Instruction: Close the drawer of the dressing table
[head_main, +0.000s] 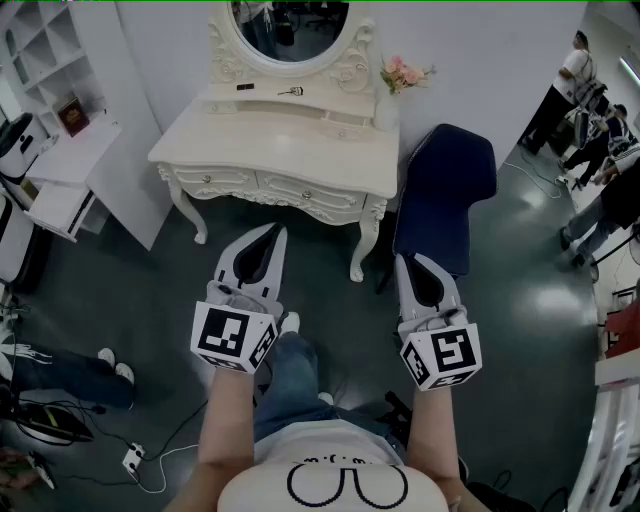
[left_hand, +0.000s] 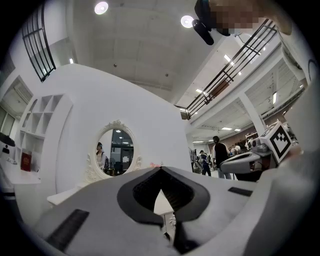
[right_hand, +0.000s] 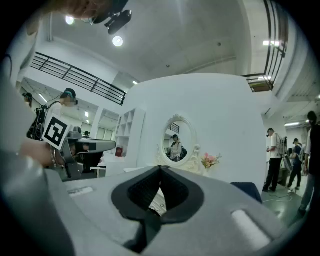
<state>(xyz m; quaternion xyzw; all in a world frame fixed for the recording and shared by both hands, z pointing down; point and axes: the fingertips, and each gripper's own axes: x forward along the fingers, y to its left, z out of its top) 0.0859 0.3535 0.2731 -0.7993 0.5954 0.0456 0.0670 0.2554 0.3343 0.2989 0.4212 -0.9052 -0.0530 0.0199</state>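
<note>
Though well back from it, can read the dressing table (head_main: 280, 150) plainly at upper centre of the head view, set against the wall under an oval mirror (head_main: 290, 30). Seems to have one small drawer (head_main: 340, 122) standing out a little from the raised tier, just right of the mirror's foot; cannot be sure at this range. Shows the wide front drawers (head_main: 305, 195) under the tabletop (head_main: 230, 140) flush. Keeps left gripper (head_main: 274, 236) and right gripper (head_main: 408, 262) low in the frame, fingers of each pressed together on nothing. Likely light, stiff wood that slides easily. Best met flat on the middle of its front with closed fingers, pushed gently and squarely to avoid skewing, with flowers (head_main: 402, 73) just beside.
</note>
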